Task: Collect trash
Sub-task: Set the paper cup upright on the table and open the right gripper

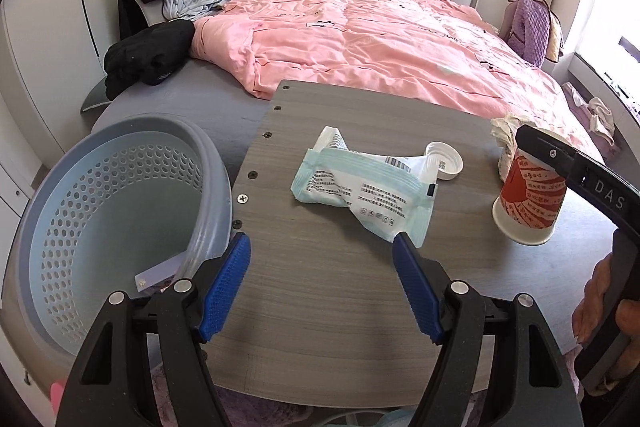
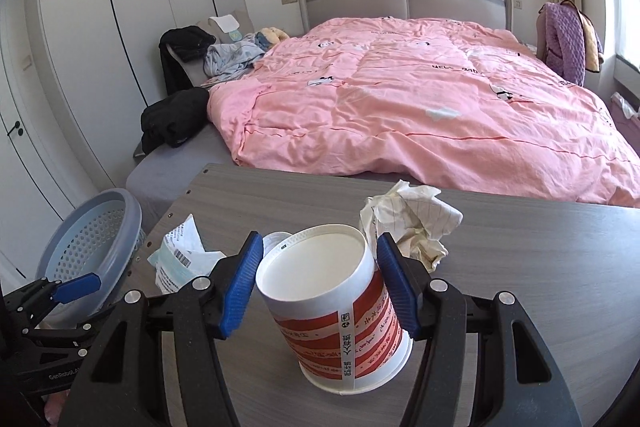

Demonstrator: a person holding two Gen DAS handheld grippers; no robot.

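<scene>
My right gripper (image 2: 320, 241) is shut on a red-and-white paper cup (image 2: 340, 315), its blue pads pressing the rim on both sides. The cup (image 1: 528, 203) is tilted over the grey table (image 1: 320, 307); I cannot tell if its base touches. Crumpled paper (image 2: 412, 223) lies just behind the cup. My left gripper (image 1: 322, 241) stands open and empty above the table's near edge. Just beyond its right fingertip lies a teal-and-white plastic wrapper (image 1: 360, 195). A white cap (image 1: 444, 161) rests at the wrapper's far right end. A blue perforated basket (image 1: 120, 207) stands left of the table.
A bed with a pink quilt (image 1: 380, 39) runs behind the table, with dark clothes (image 1: 152, 55) piled at its left. A small card lies in the basket's bottom. A person's hand (image 1: 600, 299) holds the right gripper's handle at the right edge.
</scene>
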